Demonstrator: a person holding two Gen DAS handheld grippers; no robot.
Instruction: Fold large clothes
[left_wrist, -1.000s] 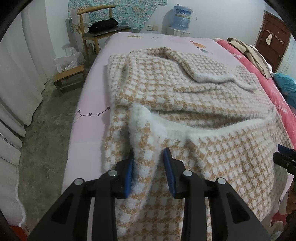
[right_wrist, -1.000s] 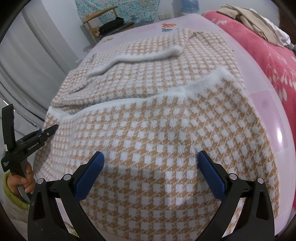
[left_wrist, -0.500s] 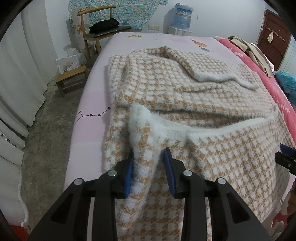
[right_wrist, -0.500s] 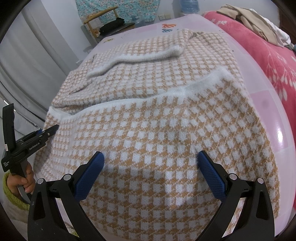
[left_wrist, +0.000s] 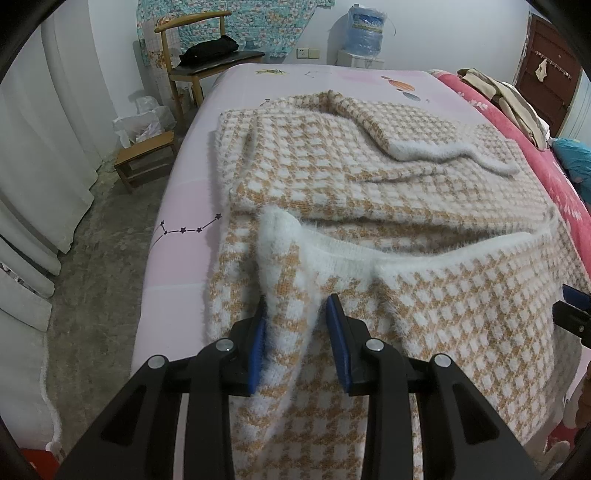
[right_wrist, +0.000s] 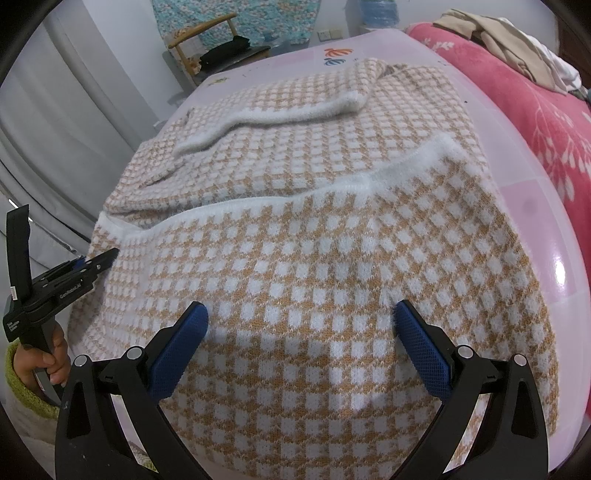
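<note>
A fuzzy tan-and-white checked sweater (left_wrist: 369, 184) lies spread on the pink bed (left_wrist: 177, 229), its white-edged near part folded back over the rest. My left gripper (left_wrist: 297, 306) is shut on a raised fold at the sweater's near left corner, the fabric pinched between its blue pads. In the right wrist view the sweater (right_wrist: 295, 240) fills the middle, and the left gripper (right_wrist: 92, 264) shows at the left edge, held by a hand. My right gripper (right_wrist: 300, 309) stands wide open just over the near part of the sweater, with nothing pinched.
A wooden chair (left_wrist: 199, 48) with a dark bundle, a low stool (left_wrist: 144, 155) and a water bottle (left_wrist: 364, 27) stand beyond the bed. A red blanket (left_wrist: 554, 173) and piled clothes (left_wrist: 506, 99) lie on the right. White curtains (left_wrist: 44, 147) hang at the left.
</note>
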